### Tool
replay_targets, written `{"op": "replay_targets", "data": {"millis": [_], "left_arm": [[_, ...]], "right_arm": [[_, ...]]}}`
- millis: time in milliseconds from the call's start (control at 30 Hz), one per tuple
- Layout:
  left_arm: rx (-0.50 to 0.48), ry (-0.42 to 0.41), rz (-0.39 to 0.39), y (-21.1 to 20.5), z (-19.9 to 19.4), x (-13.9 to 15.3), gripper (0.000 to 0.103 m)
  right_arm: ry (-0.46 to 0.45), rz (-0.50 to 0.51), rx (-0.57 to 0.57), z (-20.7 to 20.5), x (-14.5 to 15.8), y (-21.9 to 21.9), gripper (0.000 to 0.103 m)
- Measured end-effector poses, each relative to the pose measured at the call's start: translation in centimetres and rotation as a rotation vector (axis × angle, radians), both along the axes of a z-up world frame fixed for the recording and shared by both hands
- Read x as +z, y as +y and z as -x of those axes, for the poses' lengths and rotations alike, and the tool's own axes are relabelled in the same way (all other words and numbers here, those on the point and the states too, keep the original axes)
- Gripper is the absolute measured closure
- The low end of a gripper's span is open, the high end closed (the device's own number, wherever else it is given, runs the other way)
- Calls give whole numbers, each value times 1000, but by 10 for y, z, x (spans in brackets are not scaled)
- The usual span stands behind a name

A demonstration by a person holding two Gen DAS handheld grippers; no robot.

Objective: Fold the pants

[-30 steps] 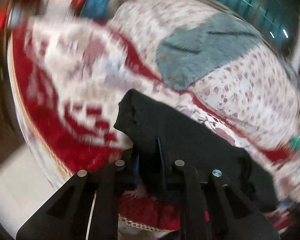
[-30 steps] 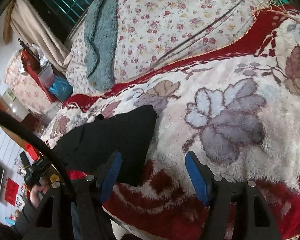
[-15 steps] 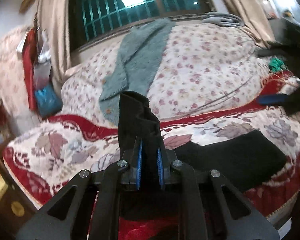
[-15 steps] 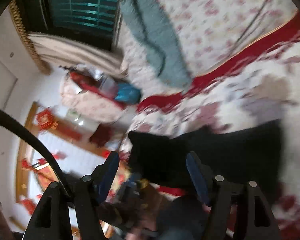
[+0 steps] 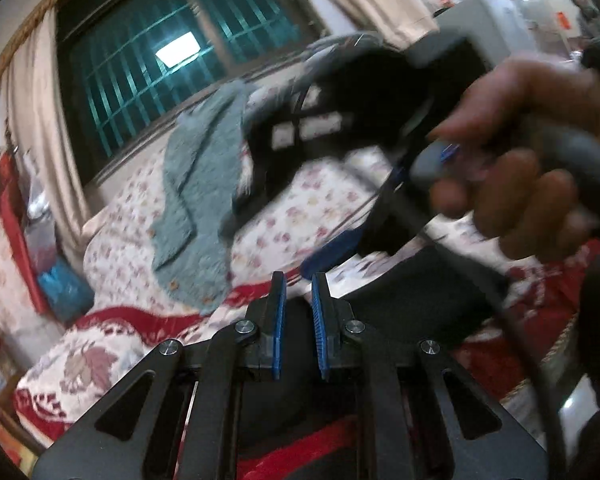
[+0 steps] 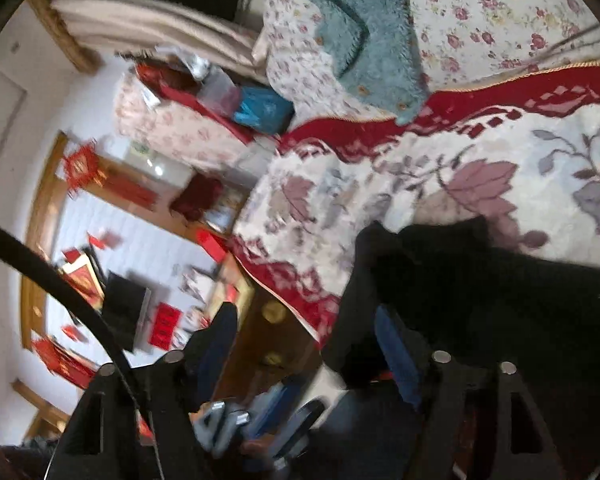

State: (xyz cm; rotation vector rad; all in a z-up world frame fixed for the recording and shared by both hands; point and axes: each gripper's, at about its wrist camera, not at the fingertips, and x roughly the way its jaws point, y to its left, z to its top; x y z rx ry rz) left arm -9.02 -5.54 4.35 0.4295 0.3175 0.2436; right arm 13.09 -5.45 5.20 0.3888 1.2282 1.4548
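Left gripper point(image 5: 299, 320): blue-padded jaws parted by a narrow gap, nothing between them. Right gripper point(image 6: 308, 344): jaws wide apart, nothing gripped; the far finger overlaps the black fabric pants point(image 6: 500, 304). The pants lie on the cream-and-red floral plush blanket point(image 6: 440, 168) at the bed's near edge. A hand point(image 5: 532, 168) holds the right gripper.
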Motion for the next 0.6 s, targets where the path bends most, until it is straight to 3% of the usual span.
{"op": "replay_targets", "data": {"millis": [33,67,200,233,267,300,333,367,433,467,500,600], "left_arm": [[-12,-1,3,-5,1,1,91],[-32,1,3,-13,0,2,91],[-73,41,5,-33,-1,-1,91],[-68,44,22,-31,3,1,91],[-58,46,44,-26,6,3,91],[-30,54,95,-16,10,6,91],[-8,64,136,-7,12,9,91],[22,78,198,7,14,11,91],[69,109,411,41,20,17,91],[78,128,540,60,20,18,87],[81,155,728,85,20,16,79],[108,206,1096,127,16,-1,61]], "right_arm": [[11,5,10,-3,-2,-2,61],[31,10,24,-6,-7,-6,79],[2,101,15,-9,-23,-20,82],[18,112,5,-10,-29,-23,80],[45,111,-8,-11,-35,-26,67],[80,100,-27,-13,-41,-29,42],[111,84,-59,-15,-46,-31,34],[139,66,-97,-18,-52,-32,29],[237,22,-147,-26,-69,-28,29],[275,9,-158,-29,-75,-26,29],[317,0,-175,-32,-83,-23,29],[337,9,-164,-31,-94,-9,29]]}}
